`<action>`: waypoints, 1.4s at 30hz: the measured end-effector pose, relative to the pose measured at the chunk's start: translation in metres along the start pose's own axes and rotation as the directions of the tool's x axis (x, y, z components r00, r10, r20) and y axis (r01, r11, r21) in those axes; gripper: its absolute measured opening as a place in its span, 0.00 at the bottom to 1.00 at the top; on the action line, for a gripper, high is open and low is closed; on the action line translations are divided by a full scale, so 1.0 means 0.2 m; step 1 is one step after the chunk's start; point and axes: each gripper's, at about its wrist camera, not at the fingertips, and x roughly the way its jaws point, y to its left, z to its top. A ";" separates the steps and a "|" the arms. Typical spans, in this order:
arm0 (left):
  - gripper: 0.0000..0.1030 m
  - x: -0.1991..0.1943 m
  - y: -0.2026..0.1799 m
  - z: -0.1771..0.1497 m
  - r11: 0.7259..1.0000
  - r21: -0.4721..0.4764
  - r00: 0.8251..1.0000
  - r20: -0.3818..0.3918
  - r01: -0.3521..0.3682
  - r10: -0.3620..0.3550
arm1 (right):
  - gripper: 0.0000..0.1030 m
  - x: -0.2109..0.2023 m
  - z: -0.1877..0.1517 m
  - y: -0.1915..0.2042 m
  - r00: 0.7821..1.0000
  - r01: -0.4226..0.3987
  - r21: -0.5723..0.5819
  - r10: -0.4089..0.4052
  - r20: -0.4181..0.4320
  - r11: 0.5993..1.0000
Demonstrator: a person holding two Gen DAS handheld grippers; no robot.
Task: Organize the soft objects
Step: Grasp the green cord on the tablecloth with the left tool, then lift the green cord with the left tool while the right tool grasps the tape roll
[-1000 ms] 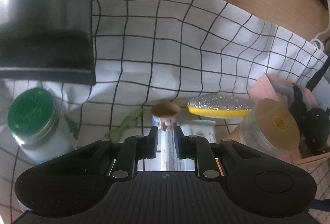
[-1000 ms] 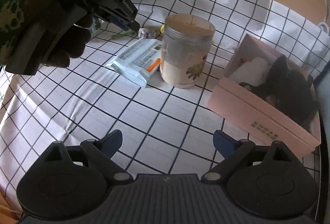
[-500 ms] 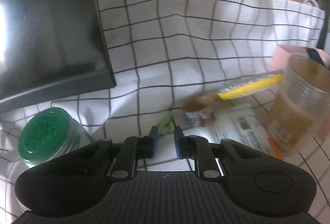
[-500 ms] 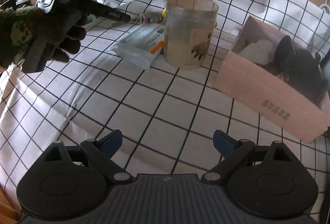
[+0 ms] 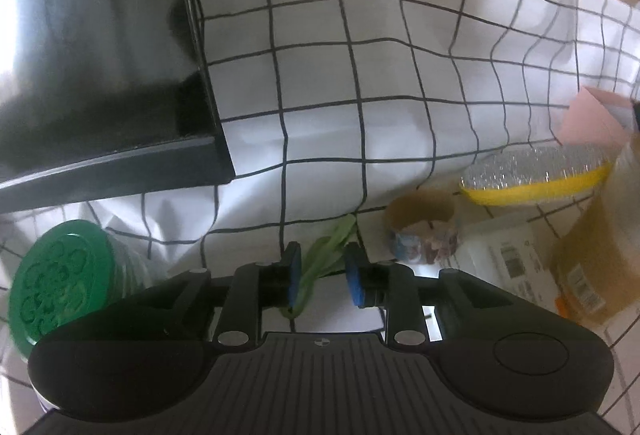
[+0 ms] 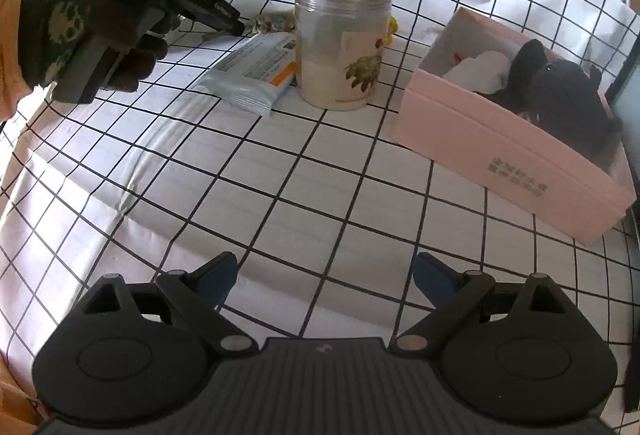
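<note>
Left gripper (image 5: 320, 277) has its blue pads parted a bit, and the green soft strip (image 5: 326, 255) lies right in the gap between them. Looks like it's touching or nearly touching the left pad, but nothing is pinched yet as far as I can tell. So I'd say we're at the "line up and close" step of picking up the next soft thing.

Just right of the strip is a tape roll (image 5: 424, 231) with a cardboard core, then a white packet (image 5: 508, 259) flat on the checked cloth (image 5: 360, 75), and a yellow sponge (image 5: 536, 175) with a silvery scrubby top behind those. A green-lidded jar (image 5: 60, 275) stands off to the left.

Right gripper (image 6: 324, 275) is spread wide, holding nothing, hovering over bare cloth well away from the action. From its camera you can see the pink box (image 6: 508, 151), which already has a black plush (image 6: 560, 95) and something white in it, beyond a clear tub (image 6: 342, 43).

Next move, my guess: squeeze the left one shut on the strip, lift, and carry it past the tub to the box. It's thin and floppy, so the pinch needs to catch it low or it'll slip out.
</note>
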 end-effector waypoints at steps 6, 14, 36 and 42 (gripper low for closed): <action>0.24 0.00 0.03 0.01 0.999 -0.003 0.999 -0.005 0.033 -0.033 | 0.92 -0.02 -0.02 -0.01 1.000 0.002 0.008 -0.002 0.001 1.000; 0.14 -0.07 0.02 -0.07 0.999 -0.013 0.999 0.014 0.046 -0.045 | 0.92 -0.05 -0.01 -0.03 1.000 0.014 0.000 -0.014 0.025 1.000; 0.14 -0.62 -0.05 -0.53 0.969 -0.176 0.985 0.031 0.173 -0.171 | 0.92 -0.13 0.14 0.18 0.990 -0.025 -0.130 0.043 0.132 0.991; 0.14 -0.76 -0.01 -0.67 0.952 -0.238 0.981 0.042 0.192 -0.187 | 0.92 -0.17 0.43 0.21 0.979 -0.057 -0.143 0.084 0.187 0.988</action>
